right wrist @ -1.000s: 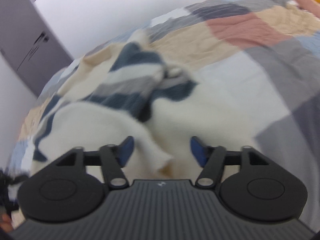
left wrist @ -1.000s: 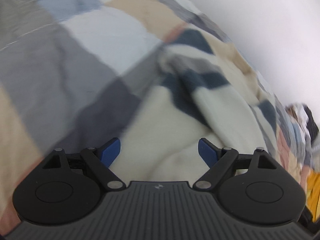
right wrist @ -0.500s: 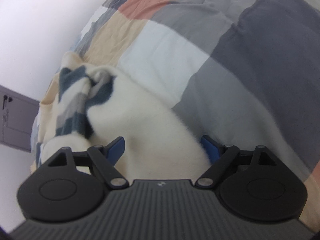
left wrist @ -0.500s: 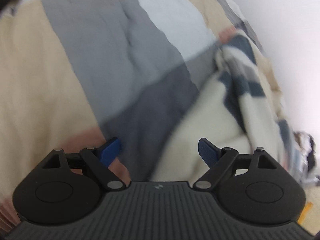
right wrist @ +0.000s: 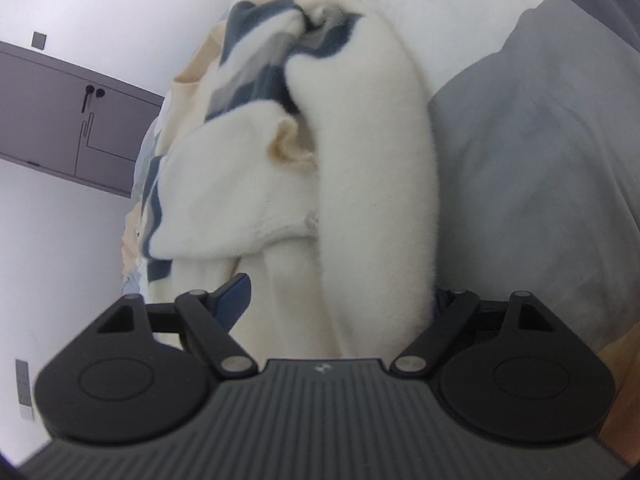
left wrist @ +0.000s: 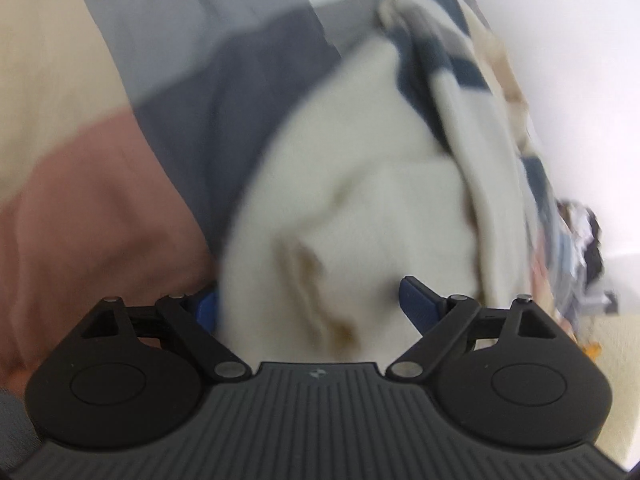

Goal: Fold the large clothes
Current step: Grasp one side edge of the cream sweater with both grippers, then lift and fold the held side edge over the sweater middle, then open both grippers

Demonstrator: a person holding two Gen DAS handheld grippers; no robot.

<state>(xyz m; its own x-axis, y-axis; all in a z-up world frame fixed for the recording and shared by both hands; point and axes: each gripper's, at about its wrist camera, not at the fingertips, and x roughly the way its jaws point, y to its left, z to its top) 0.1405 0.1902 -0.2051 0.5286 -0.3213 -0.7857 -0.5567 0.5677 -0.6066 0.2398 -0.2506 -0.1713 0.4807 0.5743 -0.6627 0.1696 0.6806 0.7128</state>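
A fluffy cream fleece garment with navy and grey stripes point(right wrist: 352, 152) lay bunched on a bed covered by a patchwork quilt of grey, tan and rust squares point(right wrist: 540, 152). It filled the centre of both views, with bare quilt to the right in the right view and to the left in the left view. The right tool point(right wrist: 340, 300) was spread wide, released, with cream fleece between its blue fingers point(right wrist: 234, 296). The left tool point(left wrist: 312, 304) was likewise released over the blurred cream edge point(left wrist: 360, 184). A grey cabinet point(right wrist: 60, 120) stood at left.
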